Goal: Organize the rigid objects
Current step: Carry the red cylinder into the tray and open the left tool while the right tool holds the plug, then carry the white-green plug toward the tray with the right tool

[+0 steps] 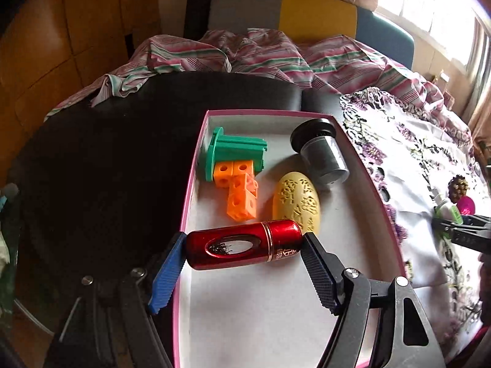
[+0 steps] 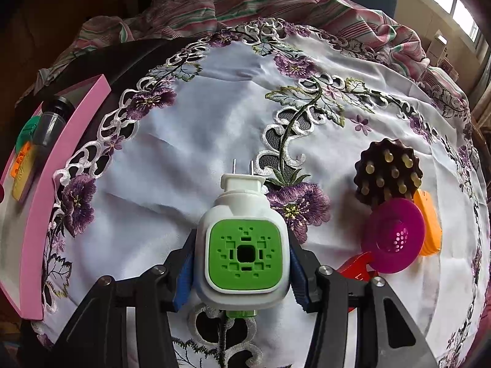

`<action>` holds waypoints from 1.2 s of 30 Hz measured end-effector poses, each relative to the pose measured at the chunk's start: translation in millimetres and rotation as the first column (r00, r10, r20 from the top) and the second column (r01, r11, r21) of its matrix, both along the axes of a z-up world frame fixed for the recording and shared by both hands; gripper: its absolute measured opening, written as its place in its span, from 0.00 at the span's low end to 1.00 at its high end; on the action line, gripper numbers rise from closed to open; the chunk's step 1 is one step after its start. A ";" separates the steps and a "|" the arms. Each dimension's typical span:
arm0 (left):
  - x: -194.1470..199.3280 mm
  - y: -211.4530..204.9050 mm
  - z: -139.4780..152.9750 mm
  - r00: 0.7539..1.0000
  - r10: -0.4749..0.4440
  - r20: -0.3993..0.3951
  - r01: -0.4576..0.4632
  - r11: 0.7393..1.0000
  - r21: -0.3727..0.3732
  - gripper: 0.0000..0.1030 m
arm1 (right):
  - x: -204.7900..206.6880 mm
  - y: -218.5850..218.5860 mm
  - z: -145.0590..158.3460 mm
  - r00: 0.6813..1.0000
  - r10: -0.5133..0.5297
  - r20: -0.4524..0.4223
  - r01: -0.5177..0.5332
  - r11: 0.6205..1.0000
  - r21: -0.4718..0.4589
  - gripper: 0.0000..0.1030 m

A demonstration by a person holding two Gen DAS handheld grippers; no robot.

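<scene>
Glossy red cylinder between left gripper ridged pads, over pink-rimmed box.

Your dark table, pink-rimmed box at its centre, embroidered white cloth at your three o'clock, carrying brown studded disc, magenta strainer, orange piece, red piece, striped fabric at twelve o'clock.
</scene>
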State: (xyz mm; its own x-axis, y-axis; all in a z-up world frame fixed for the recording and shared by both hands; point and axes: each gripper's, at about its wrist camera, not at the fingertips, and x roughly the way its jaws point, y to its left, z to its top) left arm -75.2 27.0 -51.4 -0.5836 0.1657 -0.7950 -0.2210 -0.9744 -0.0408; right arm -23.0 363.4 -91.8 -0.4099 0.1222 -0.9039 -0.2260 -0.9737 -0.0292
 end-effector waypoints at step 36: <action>22.8 6.3 20.6 0.998 -0.005 -0.066 0.005 1.000 0.008 0.79 | -2.3 -1.5 0.8 1.000 0.008 -0.002 -0.008 1.000 0.017 0.51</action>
State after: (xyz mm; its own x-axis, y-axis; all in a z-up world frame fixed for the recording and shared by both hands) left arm -52.4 33.3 -30.8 -0.6340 0.1747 -0.7533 -0.2283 -0.9730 -0.0335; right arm -25.2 362.0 -91.0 -0.4132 0.1344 -0.9006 -0.2179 -0.9749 -0.0455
